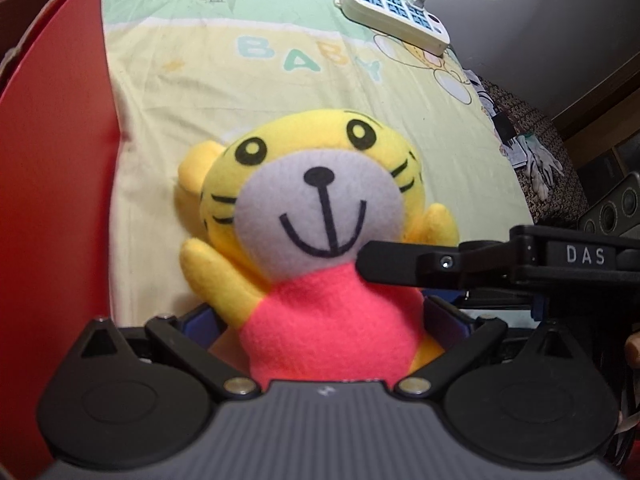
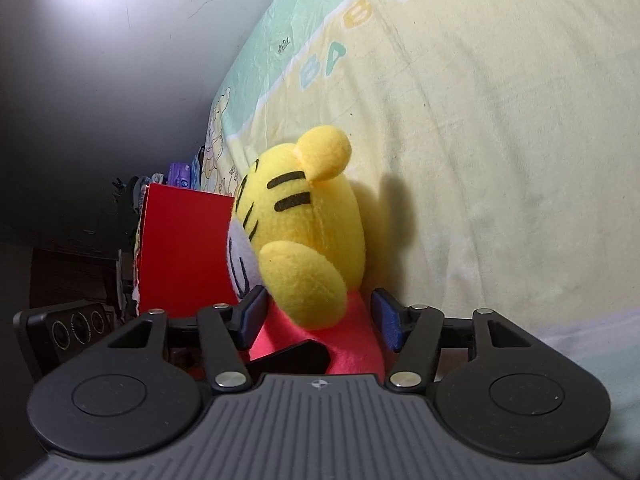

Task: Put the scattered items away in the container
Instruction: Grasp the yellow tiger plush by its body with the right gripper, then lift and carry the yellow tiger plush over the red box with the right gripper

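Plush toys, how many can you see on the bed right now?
1: a yellow tiger plush toy in a pink shirt lies on the baby-print bedsheet beside the red cardboard box. Others may be hidden inside it.

The left gripper (image 1: 320, 320) has its blue-padded jaws closed against the pink body of the yellow plush tiger toy (image 1: 320, 208), while the right gripper (image 2: 320, 320) brackets that same body from the side, pads spread wider.

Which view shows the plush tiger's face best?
The left wrist view: the plush tiger faces the camera, with eyes, nose and smile all visible. The right wrist view shows only its side: an ear, stripes, an arm and a sliver of muzzle.
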